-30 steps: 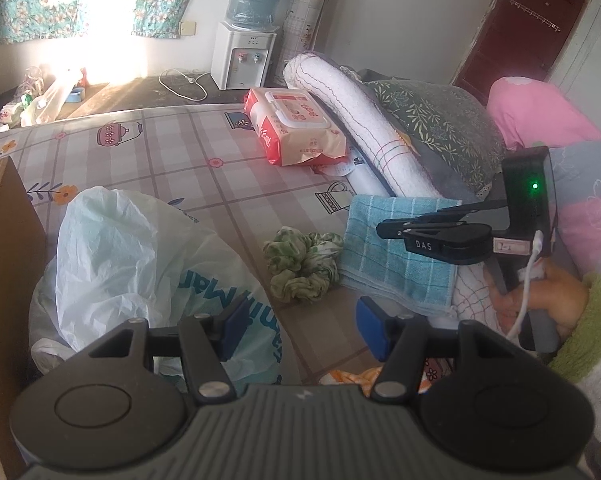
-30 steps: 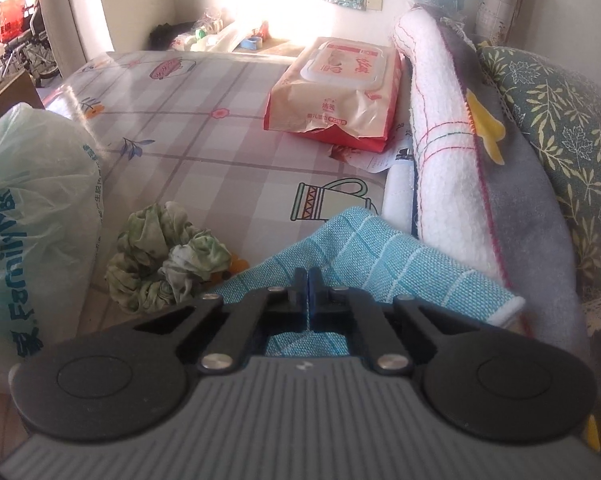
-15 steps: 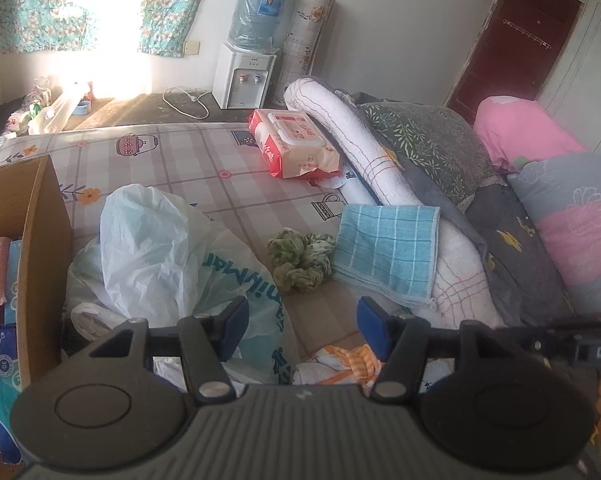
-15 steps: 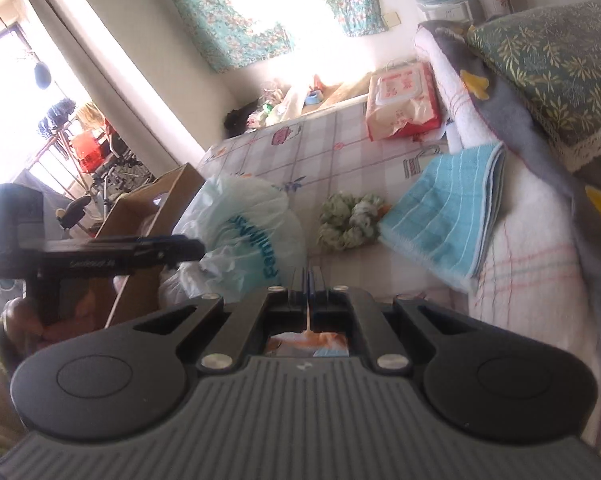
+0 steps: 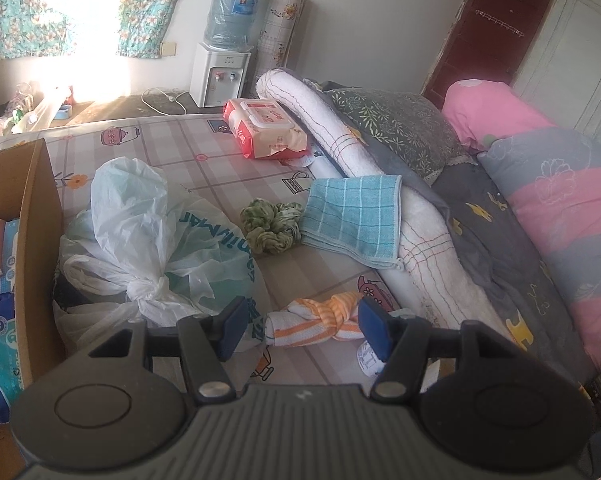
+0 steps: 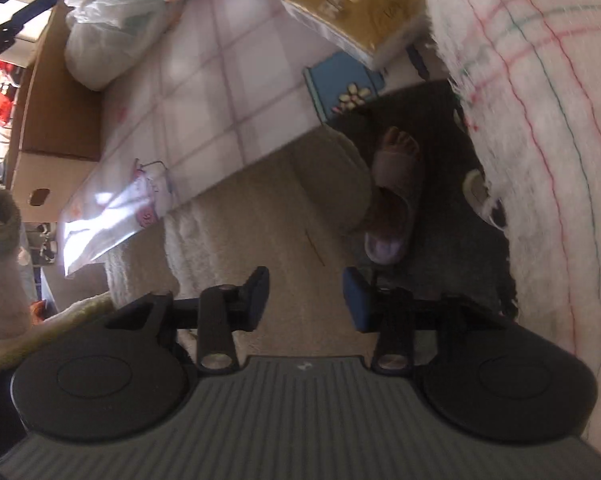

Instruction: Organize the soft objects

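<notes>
The left wrist view is showing the bed (image 5: pixel 228 168) top: a blue checked towel (image 5: pixel 352 216) is lying against the rolled white blanket (image 5: pixel 380 184), a green scrunchie (image 5: pixel 270 228) touching its left edge. A knotted orange-striped cloth (image 5: pixel 316 320) is sitting near the bed's near edge, between the left gripper (image 5: pixel 300 328)'s parted fingers, seemingly untouched. The blurred right wrist view is looking past that edge at a slippered foot (image 6: pixel 392 200); the right gripper (image 6: pixel 306 300)'s fingers, just opening, are holding nothing.
</notes>
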`<action>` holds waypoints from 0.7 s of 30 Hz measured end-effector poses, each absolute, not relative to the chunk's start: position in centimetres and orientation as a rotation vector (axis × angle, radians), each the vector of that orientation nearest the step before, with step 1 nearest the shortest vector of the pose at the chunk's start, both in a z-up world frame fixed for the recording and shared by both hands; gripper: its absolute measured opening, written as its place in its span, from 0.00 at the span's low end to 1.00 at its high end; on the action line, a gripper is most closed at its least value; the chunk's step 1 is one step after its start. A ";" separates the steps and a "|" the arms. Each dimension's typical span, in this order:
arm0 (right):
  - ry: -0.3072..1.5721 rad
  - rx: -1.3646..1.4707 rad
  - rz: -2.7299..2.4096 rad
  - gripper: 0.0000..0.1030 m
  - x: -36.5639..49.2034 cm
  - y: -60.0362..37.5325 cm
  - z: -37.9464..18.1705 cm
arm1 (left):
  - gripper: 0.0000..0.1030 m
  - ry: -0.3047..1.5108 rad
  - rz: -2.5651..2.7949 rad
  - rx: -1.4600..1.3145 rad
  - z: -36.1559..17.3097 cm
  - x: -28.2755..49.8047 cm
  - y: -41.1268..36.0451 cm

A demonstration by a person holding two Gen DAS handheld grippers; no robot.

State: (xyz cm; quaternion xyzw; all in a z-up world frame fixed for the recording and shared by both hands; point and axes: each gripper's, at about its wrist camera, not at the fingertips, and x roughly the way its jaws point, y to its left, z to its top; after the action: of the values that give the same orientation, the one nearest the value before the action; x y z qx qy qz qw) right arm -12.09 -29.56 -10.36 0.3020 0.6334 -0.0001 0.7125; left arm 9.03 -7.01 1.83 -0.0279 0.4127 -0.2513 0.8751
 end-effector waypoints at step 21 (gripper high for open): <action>0.662 0.296 -0.043 0.64 3.2 -37.2 5.7 | 0.68 0.834 -0.454 -0.007 1.2 11.6 -12.6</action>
State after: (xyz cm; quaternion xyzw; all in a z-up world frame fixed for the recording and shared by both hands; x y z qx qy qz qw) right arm 3.22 -37.24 5.69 0.1449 0.3236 -0.0210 0.9348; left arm 11.61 -12.58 1.23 -0.0036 0.4014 -0.2184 0.8895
